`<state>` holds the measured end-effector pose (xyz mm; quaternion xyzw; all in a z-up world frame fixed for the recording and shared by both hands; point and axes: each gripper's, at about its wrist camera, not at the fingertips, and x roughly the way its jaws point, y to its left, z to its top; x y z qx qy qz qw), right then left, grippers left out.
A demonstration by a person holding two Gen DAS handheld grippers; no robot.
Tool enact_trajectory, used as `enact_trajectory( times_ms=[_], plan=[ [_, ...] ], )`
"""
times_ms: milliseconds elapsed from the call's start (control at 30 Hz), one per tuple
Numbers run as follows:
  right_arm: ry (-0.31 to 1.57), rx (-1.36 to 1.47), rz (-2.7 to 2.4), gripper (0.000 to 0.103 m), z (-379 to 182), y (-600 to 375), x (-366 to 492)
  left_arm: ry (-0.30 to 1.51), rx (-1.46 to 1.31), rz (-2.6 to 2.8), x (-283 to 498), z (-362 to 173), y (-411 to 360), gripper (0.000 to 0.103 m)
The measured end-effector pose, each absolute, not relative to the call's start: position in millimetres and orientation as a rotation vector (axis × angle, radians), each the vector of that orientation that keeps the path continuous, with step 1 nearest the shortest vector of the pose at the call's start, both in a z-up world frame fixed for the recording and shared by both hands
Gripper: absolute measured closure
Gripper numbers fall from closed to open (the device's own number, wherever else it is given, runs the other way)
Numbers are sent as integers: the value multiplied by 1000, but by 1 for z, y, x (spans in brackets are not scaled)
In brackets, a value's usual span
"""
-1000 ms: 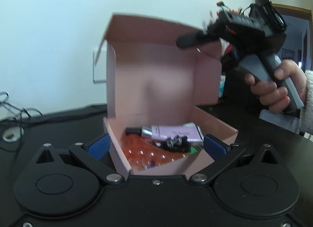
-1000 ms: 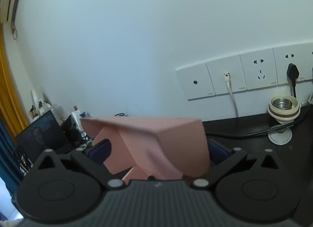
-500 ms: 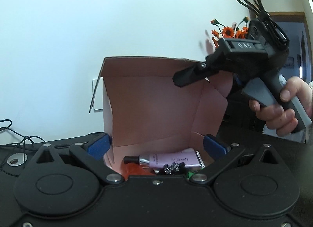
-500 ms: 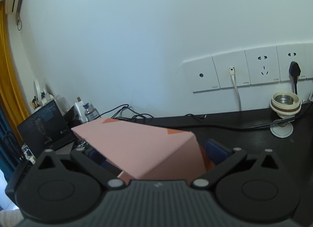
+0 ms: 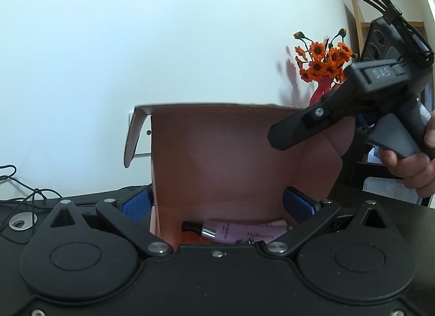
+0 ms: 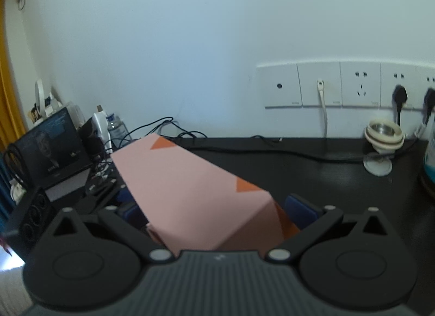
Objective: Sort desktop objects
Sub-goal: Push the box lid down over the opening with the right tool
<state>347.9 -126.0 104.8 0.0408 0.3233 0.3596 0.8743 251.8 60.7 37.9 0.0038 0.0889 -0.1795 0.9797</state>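
Sorting looks nearly finished: tube (image 5: 233, 231) lies inside the pink box (image 5: 217, 158), both grippers spread apart, right gripper (image 6: 217, 208) at three o'clock tipping the lid (image 6: 187, 180) shut.

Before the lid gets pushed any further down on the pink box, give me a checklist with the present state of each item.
1. Contents sit below the rim: the tube lies flat on the box floor. Ok.
2. Lid free to swing: nothing rests on its outer face. Ok.
3. Right tool in contact with the lid: its tip sits at the lid's upper right edge, but contact is unclear. Cannot tell.
4. Left tool steadying the box: its fingers flank the box walls, open. Grip not confirmed. Cannot tell.
5. Lid's side flap tucked inward: it splays outward. Not ok.
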Motion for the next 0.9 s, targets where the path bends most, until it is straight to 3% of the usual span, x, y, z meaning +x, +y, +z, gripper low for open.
enact_trajectory(
  times_ms=[900],
  plan=[
    [637, 168, 707, 1, 104, -154, 313, 187, 33, -385, 252, 39, 67, 0]
  ],
)
